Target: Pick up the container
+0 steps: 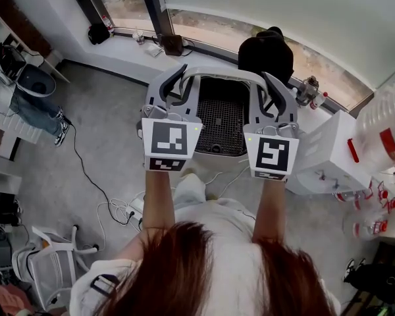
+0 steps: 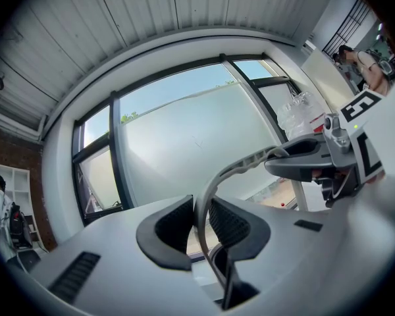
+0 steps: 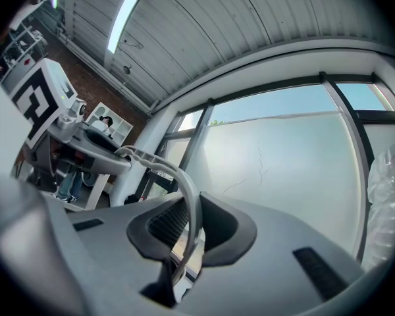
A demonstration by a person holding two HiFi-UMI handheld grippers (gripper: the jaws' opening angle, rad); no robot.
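The container (image 1: 218, 74) is a light grey basket with a black mesh floor, held up in the air in front of me. My left gripper (image 1: 176, 88) is shut on its left rim and my right gripper (image 1: 271, 92) on its right rim. In the left gripper view the dark pads of the left gripper (image 2: 201, 226) pinch the thin curved rim (image 2: 250, 164), and the right gripper (image 2: 304, 157) holds the rim's far end. In the right gripper view the right gripper (image 3: 192, 226) clamps the same rim (image 3: 179, 174), with the left gripper (image 3: 92, 147) at its other end.
A dark rounded object (image 1: 266, 52) sits beyond the basket by the window sill. White units (image 1: 329, 153) and a big clear water bottle (image 1: 390, 120) stand at the right. Cables (image 1: 118, 209) and a white office chair (image 1: 52, 262) are on the floor at the left.
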